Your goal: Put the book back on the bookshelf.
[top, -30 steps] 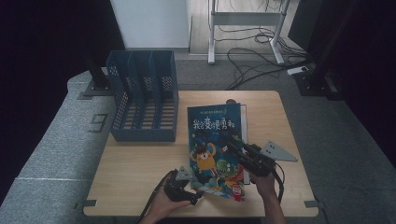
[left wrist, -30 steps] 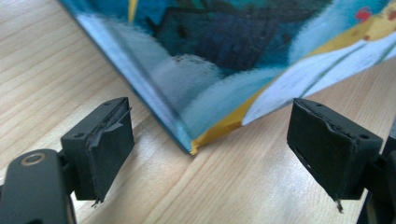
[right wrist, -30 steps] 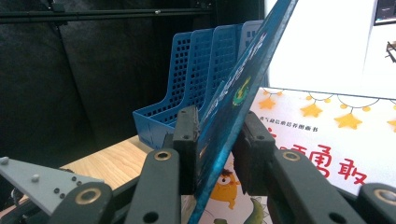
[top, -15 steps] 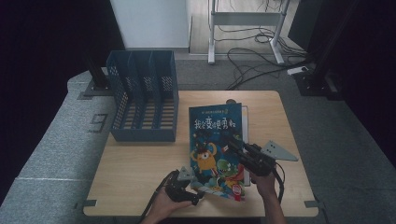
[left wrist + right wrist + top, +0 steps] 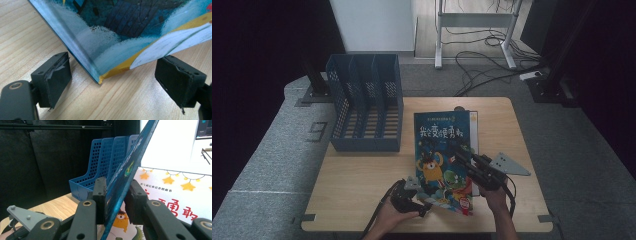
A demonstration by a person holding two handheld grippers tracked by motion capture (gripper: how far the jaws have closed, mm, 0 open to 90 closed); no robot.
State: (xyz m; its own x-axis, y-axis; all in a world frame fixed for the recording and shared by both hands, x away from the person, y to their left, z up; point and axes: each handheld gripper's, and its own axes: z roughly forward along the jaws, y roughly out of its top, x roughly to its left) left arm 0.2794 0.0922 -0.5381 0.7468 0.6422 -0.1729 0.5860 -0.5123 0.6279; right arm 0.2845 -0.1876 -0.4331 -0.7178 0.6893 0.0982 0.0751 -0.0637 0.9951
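Note:
A picture book (image 5: 442, 150) with a dark blue cartoon cover is tilted up off the table, its near left corner (image 5: 100, 81) resting on the wood. My right gripper (image 5: 458, 152) is shut on the book's right edge (image 5: 130, 165), one jaw on each face of the cover. At that near left corner my left gripper (image 5: 419, 199) stands open, the corner lying between its wide-apart pads (image 5: 58, 75) without touching them. A second book (image 5: 175, 195) with a white cover, stars and red characters lies flat beneath the lifted one.
A blue mesh file rack (image 5: 367, 105) with three slots stands at the table's back left, seen beyond the right jaws as the rack (image 5: 105, 165). Bare wood lies to the left of the books. Cables and a metal stand are on the floor behind.

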